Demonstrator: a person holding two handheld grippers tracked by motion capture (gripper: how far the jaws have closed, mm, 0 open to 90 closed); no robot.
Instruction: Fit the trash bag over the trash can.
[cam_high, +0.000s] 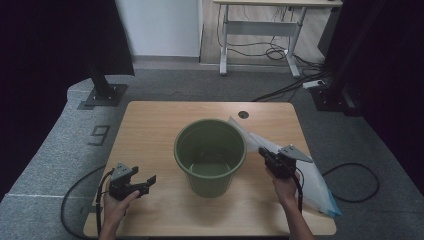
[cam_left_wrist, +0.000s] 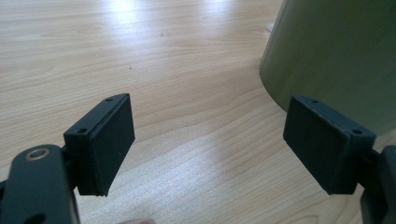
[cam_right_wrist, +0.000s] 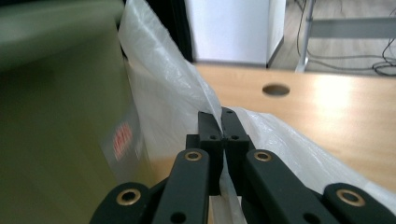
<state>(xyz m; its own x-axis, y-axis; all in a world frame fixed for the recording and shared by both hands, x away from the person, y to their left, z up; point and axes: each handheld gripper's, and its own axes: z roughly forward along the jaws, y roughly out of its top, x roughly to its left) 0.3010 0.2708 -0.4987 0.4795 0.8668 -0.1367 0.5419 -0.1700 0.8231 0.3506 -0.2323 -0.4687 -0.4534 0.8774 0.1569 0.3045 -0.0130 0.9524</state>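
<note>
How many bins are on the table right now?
1: a green bin at the table's middle, between the open left gripper and the right gripper, which is shut on a plastic bag.

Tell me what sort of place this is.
Probably a lab or office set up for recording: a second desk with loose cables beneath, black stands bolted beside the table, grey carpet.

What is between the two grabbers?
The green bucket stands between the left gripper and the right gripper, as the high view shows. The right one pinches a plastic bag.
</note>
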